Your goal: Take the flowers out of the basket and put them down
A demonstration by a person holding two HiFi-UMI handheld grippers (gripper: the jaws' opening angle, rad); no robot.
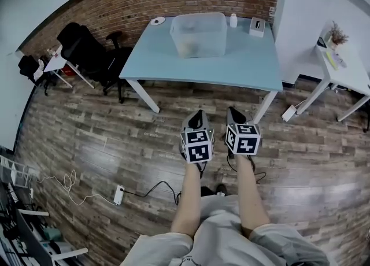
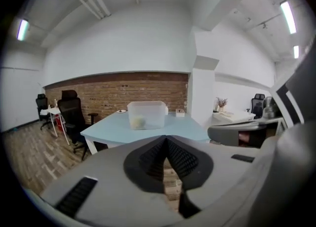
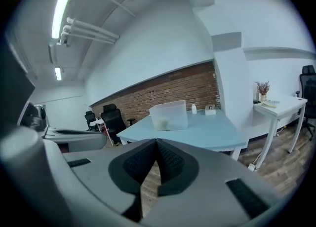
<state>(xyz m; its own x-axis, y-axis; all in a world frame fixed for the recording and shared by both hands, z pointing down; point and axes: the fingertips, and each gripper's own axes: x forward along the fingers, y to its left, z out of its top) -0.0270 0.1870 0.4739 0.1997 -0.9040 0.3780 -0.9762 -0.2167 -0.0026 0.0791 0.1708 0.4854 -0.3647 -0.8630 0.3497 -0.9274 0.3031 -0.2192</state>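
Wood flooring lies between the person and the light blue table, which stands on the far side, well apart from both hand-held grippers. A translucent basket sits upright on the table's far half. A pale yellowish clump shows through its near wall, low on the left, too blurred to make out as flowers. Right of the basket, along the table's far edge, stand a small white bottle and a small box; a round white object lies to its left. The left hand-held gripper and the right hand-held gripper are held side by side over the floor, pointing toward the table. Each is clenched, jaws tip to tip with nothing between them. Black office chairs stand at the table's left end.
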